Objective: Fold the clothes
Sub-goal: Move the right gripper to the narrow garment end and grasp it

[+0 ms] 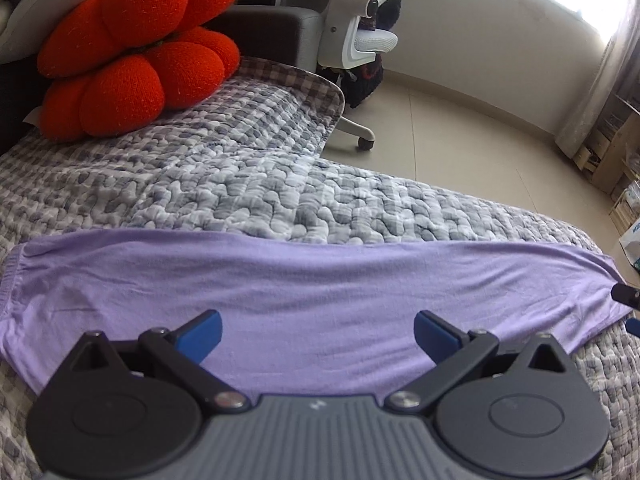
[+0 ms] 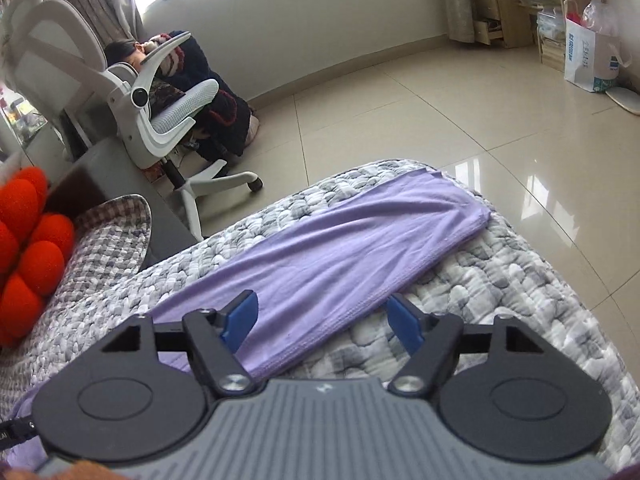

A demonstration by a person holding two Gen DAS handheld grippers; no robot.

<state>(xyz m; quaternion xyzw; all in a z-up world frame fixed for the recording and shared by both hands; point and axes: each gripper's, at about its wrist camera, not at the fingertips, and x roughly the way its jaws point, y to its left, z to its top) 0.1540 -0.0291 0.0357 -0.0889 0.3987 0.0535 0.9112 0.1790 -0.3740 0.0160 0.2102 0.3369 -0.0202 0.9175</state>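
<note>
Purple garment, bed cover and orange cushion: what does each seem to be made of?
Purple garment: thin, matte knit, probably cotton jersey; soft creases and a stitched hem. Bed cover: quilted, puckered fabric in a grey-white check, looks like cotton. Orange cushion: chunky knitted yarn over plump stuffing, with fuzzy ribbed stitches; the fibre type can't be told.

The paper bag (image 2: 588, 60) bears blue print too small to read.

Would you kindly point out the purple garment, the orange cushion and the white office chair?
purple garment (image 1: 304, 276): left wrist view, middle of the flat fabric.
orange cushion (image 1: 132, 52): left wrist view, centre where the lobes meet.
white office chair (image 2: 176, 120): right wrist view, mesh seat edge.
</note>
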